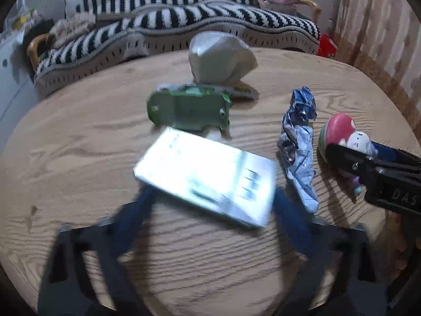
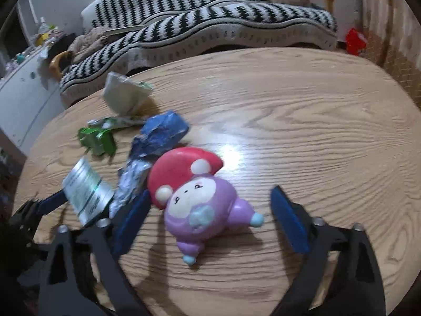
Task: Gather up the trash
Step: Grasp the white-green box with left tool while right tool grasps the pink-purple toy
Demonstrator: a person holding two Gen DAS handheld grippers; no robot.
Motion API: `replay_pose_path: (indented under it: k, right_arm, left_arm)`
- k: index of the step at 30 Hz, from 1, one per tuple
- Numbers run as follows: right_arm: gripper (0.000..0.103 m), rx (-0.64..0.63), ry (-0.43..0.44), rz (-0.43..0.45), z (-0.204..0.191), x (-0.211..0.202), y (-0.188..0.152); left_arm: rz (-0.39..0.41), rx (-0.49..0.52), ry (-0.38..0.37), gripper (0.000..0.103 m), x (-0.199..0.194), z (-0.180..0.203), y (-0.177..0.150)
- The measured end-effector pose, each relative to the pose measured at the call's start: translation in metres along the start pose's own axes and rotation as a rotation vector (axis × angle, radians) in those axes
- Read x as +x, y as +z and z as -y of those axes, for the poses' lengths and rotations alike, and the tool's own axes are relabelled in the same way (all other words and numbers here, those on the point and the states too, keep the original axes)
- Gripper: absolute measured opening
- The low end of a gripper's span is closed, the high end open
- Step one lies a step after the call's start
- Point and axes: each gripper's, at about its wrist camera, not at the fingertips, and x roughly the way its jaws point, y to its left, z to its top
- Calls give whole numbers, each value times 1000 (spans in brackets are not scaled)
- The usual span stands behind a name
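Round wooden table (image 1: pixel 79 137), trash clustered on its left-centre portion as seen from the right wrist view.

White flat box (image 1: pixel 205 176): lying flat, long axis diagonal, upper-left to lower-right in the left wrist view. Sits between the blue fingers of left gripper (image 1: pixel 210 205); pads at either long end, contact not resolvable through motion blur. Jaws stand fairly wide, spanning the box.

Green carton (image 1: pixel 189 110): flattened, long axis roughly left-right, just beyond the box. Grey-white crumpled bag (image 1: pixel 221 58) behind it, upright lump, near the far table edge. Thin flat wrapper (image 1: pixel 242 92) at the bag's base.

Blue-and-silver foil wrapper (image 1: pixel 297 142): crumpled, long axis running away from the camera, just right of the box, between box and toy.

Mushroom-cap toy figure (image 2: pixel 200 194): lying on its side, red cap pointing up-left, feet toward lower right. Positioned between the fingers of right gripper (image 2: pixel 210 221); left finger (image 2: pixel 131 223) close beside the cap, right finger (image 2: pixel 289 221) apart from the toy with bare table showing in the gap. Jaws open, not holding.

Open room: right half of the table bare in the right wrist view; near edge bare below both grippers. Striped sofa (image 2: pixel 210 26) just beyond the far edge. Red object (image 2: pixel 355 39) on the floor, far right.
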Motion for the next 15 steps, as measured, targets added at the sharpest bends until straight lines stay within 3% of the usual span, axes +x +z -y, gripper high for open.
replay_pose_path:
  k: [2,5,10,12,13,14,15]
  right_arm:
    - [59,-44,10,-4,-10,0,-3]
    - [47,-55,24,-1,-16,-2,-6]
    - [45,-45,34,10,-12,-6,-10]
    - [46,-39,37,13,-9,-10,-13]
    - [47,-28,40,15,-6,-12,-15]
    - [49,-18,42,16,-4,-13,-15]
    - [51,-8,46,16,-2,-12,-13]
  left_arm:
    - [9,-22,-3,32,-3,-6,2]
    - [-2,-73,-42,7,-5,-15,4]
    - [-18,-107,-54,7,-7,-19,3]
    - [-35,-135,-57,24,-8,-22,3]
    - [-40,-154,-57,70,-11,-23,4]
    - [-9,-181,-63,97,-17,-25,4]
    - [51,-203,-66,97,-24,-26,4]
